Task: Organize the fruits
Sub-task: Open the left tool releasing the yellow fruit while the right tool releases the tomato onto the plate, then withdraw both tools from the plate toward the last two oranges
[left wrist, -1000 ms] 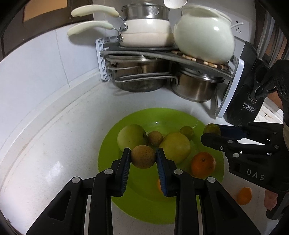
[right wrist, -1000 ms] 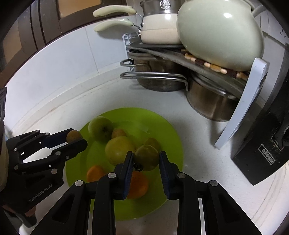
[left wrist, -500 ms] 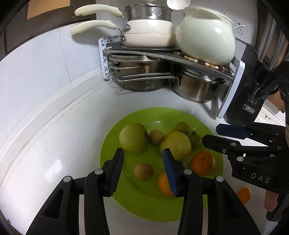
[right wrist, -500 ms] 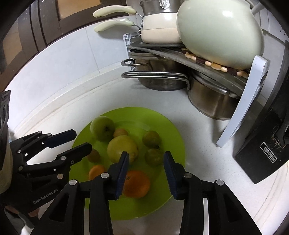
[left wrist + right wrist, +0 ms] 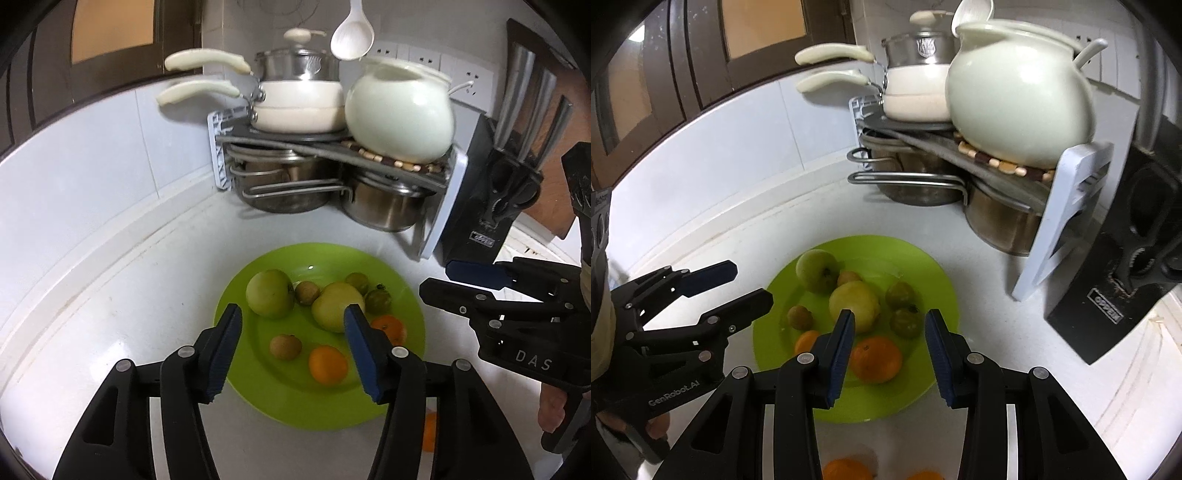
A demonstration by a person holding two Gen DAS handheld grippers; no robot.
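Both the left tongs (image 5: 291, 347) and the right tongs (image 5: 889, 350) are held apart, empty — the left jaws having just been opening. The fruits — green, brown and orange — are gathered on the green plate (image 5: 258, 391), centre of the worktop (image 5: 122, 317).

We held both grippers tilted downward: the left gripper (image 5: 293, 349), just opening wider, and the right gripper (image 5: 890, 354) gaped empty, side by side.

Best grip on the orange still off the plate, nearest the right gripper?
Probably across the middle of the loose orange, coming from above: it is round, with no stem or handle showing. It lies on the counter just outside the green plate rim, mostly hidden under the right hand-held gripper, whose jaws stand open and empty.
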